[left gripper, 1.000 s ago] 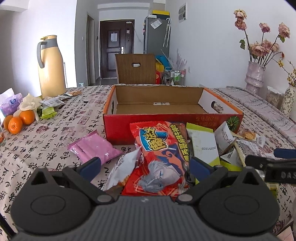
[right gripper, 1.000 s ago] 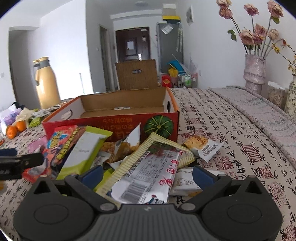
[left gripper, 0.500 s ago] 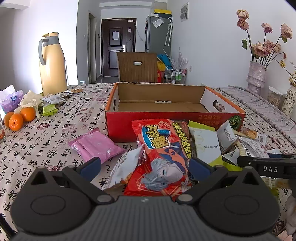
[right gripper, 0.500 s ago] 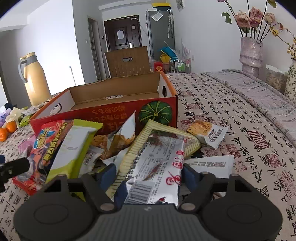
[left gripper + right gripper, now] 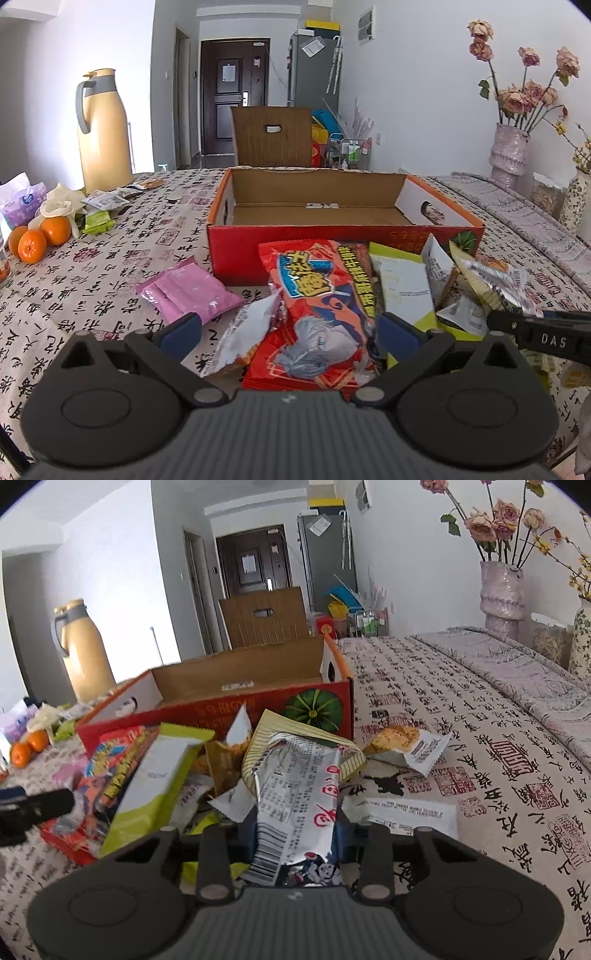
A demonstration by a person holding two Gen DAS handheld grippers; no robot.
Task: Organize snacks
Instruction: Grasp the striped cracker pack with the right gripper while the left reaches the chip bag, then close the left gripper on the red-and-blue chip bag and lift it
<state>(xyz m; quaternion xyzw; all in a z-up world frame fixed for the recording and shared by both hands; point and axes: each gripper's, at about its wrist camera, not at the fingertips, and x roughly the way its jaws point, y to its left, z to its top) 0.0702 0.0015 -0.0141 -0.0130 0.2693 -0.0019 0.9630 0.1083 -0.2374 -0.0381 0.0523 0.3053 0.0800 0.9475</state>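
A table (image 5: 110, 258) covered in a cloth printed with black calligraphy and red seals holds a heap of snack packets in front of an open red cardboard box (image 5: 343, 206). The box's inside is bare brown card.

The left tool (image 5: 290, 330) hangs over the heap with its blue-padded jaws wide apart. A large red snack bag (image 5: 317, 306) with cartoon art lies between them, and the pads do not press on it. A white foil packet (image 5: 243, 336) lies just left of the red bag, and a pink packet (image 5: 188, 291) sits apart on the cloth further left. A white and lime-green packet (image 5: 402, 288) lies just right of the red bag.

The right tool (image 5: 295, 830) has its jaws closing on a silver packet (image 5: 295, 797) with red characters and a barcode; the pads sit tight against both its sides. This packet rests on top of the heap, near the box's front corner with the pumpkin picture.

At the table's left edge are oranges (image 5: 40, 236) and a tall yellow thermos jug (image 5: 103, 129). A vase of dried roses (image 5: 511, 155) stands at the right.
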